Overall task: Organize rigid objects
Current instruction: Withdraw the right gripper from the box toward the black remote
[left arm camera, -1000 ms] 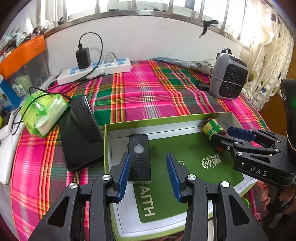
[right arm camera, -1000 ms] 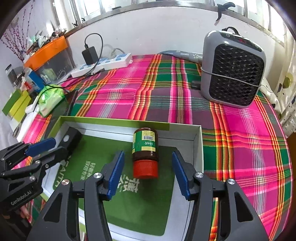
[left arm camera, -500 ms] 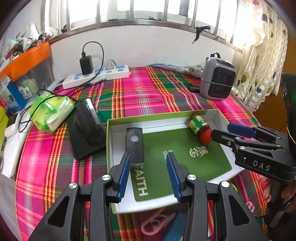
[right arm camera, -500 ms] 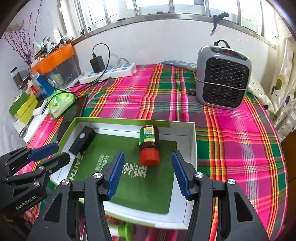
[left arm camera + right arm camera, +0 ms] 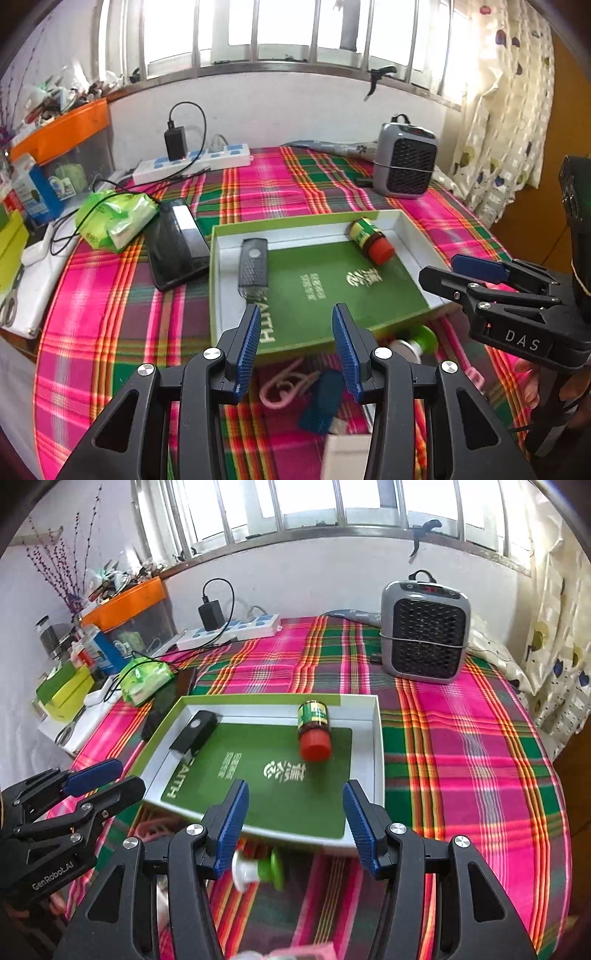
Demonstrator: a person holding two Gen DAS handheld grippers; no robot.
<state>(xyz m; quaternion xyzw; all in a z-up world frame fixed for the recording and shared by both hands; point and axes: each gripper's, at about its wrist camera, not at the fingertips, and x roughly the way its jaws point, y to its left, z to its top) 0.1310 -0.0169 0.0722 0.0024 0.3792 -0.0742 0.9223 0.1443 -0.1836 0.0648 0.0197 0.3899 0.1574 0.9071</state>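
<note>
With both sets of jaws spread and empty, the left gripper [image 5: 295, 343] and right gripper [image 5: 295, 823] hover above blurred bench clutter; a misjudged grab could nudge the box [image 5: 376, 738] holding the red-capped bottle [image 5: 313, 731] and black device [image 5: 195, 731].

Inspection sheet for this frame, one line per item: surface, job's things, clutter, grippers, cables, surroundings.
Surface: plaid tablecloth, pink, green and red.
Job's things: open box with green liner; brown bottle with red cap lying at its far right; black device lying at far left. Green-and-white item, pink clip and blue item lie on the cloth in front of the box, blurred.
Clutter: green packet, dark tablet, heater.
Grippers: left gripper open, empty; right gripper open, empty.
Cables: charger plugged into power strip; black cable over the packet.
Surroundings: barred window, curtain.
</note>
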